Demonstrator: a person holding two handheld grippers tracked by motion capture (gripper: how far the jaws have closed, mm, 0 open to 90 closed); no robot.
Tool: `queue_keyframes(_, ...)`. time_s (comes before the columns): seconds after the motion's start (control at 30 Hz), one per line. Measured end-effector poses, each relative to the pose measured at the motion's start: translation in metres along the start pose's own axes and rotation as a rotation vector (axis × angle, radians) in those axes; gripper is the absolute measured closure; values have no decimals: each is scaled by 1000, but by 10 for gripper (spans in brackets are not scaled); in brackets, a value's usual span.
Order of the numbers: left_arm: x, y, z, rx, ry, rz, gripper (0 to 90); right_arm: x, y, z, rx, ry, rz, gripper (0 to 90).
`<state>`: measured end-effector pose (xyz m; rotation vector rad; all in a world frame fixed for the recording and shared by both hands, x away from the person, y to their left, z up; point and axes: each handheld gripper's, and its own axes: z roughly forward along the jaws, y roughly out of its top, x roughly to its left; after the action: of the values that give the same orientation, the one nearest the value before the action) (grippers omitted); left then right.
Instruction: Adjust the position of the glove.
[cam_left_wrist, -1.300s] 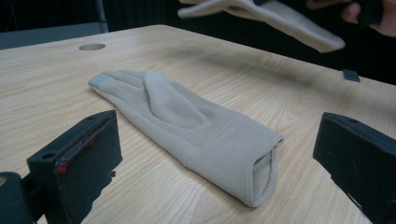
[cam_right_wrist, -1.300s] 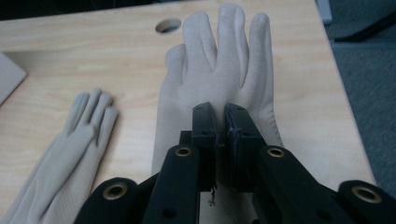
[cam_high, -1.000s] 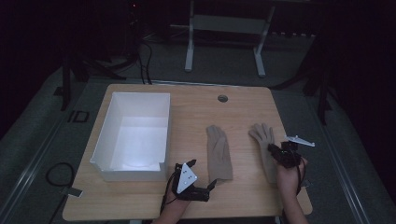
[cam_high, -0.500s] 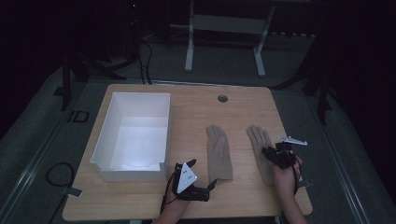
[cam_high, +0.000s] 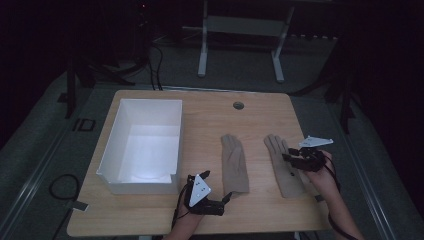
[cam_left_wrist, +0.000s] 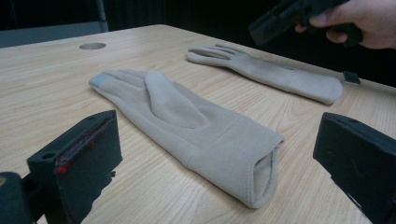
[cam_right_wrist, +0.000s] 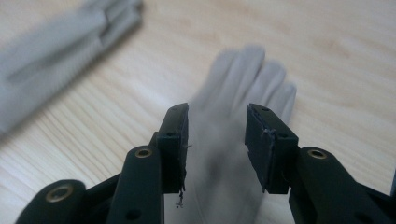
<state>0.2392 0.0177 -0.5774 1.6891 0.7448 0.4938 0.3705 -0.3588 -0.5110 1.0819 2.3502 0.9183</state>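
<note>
At the left of the wooden table (cam_high: 150, 220) stands a white open box (cam_high: 145, 145), well apart from both grippers. Just right of its near corner, at the table's near edge, the left gripper (cam_high: 216, 206) rests low, its jaws spread wide with nothing between them. In the left gripper view the two black jaws stand at either side and the left glove (cam_left_wrist: 187, 126) lies just ahead of them on the wood, palm side up, thumb folded across the palm, its open cuff nearest the jaws but not touching them. In the high view this left glove (cam_high: 235, 164) lies flat near the table's middle, fingers pointing away from the person, cuff just beside the left gripper's tips.

Farther right lies the right glove (cam_high: 282, 170), roughly parallel to the first and apart from it, fingers also pointing away. The right gripper (cam_high: 292, 159) hangs over its middle, held in the person's right hand (cam_high: 322, 172), which comes in from the table's right edge. Its jaws have just been opening and now stand partly apart. In the right gripper view the right glove (cam_right_wrist: 243, 84) lies blurred below and beyond the gap, its fingertips pointing away; the pads are not pressing on the cloth, and I cannot tell whether they brush it. The left glove (cam_right_wrist: 60, 37) shows at that view's upper left.

Near the far edge of the table sits a small round grommet (cam_high: 238, 105).
</note>
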Motion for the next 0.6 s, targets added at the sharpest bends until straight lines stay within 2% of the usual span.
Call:
queue_keyframes(0.07,-1,0,0,0,10,6,13,-1,-7,3,7,14,17,581)
queue_keyframes(0.2,-1,0,0,-1,14,9,12,-1,-20,8,-1,12,53,546)
queue_keyframes(0.3,-1,0,0,0,13,13,12,-2,-25,10,-1,-3,38,575)
queue_keyframes(0.37,-1,0,0,0,14,14,12,-3,-30,15,18,20,53,585)
queue_keyframes(0.4,-1,0,0,0,14,13,12,-3,-32,18,33,16,46,584)
queue_keyframes(0.47,-1,0,0,1,14,15,13,-3,-36,20,15,30,57,604)
queue_keyframes(0.6,-1,0,0,2,14,14,13,-1,-38,20,0,58,69,760)
